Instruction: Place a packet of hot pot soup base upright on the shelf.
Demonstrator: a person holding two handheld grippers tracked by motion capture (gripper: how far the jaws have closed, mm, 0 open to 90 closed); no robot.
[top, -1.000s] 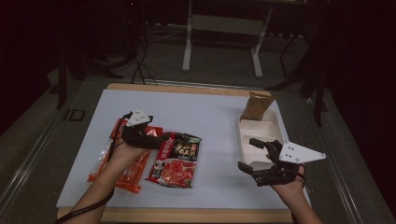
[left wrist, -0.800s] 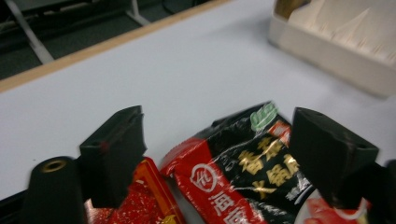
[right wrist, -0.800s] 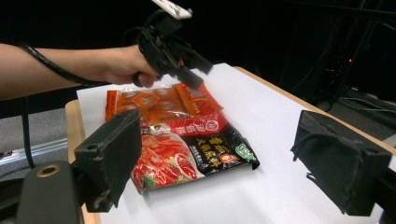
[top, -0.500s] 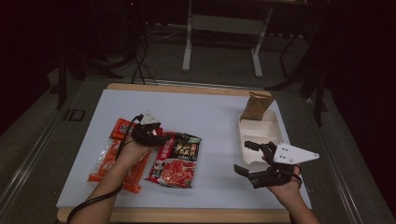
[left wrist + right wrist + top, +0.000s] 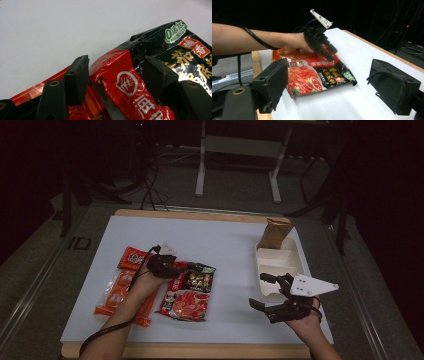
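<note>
Left gripper [image 5: 176,266]: down on the packets at about 9 o'clock of the table's middle, jaws part-way open and lately closing; the folded red top corner of the red-and-black packet [image 5: 189,289] sits between them.
Left jaws, close up: in the left gripper view the near-left jaw rests over the edge of the orange packet [image 5: 35,91], the other lies on the red-and-black packet's [image 5: 155,65] black panel; whether the pads already pinch the film I cannot tell.
Right gripper [image 5: 267,292]: at about 4 o'clock on the table, jaws spread wide, nothing between them, held just off the near end of the white tray [image 5: 280,262].
Right jaws, close up: in the right gripper view the two black pads [image 5: 274,82] stand well apart, framing the red-and-black packet [image 5: 317,75] farther off with bare white mat between.
Red-and-black packet: flat on the white mat [image 5: 225,240], left of centre, its left edge overlapping the orange packet [image 5: 122,287].
Orange packet: at 8 o'clock, under the left forearm.
White tray: at 3 o'clock, with a brown paper bag [image 5: 275,232] standing at its far end.
</note>
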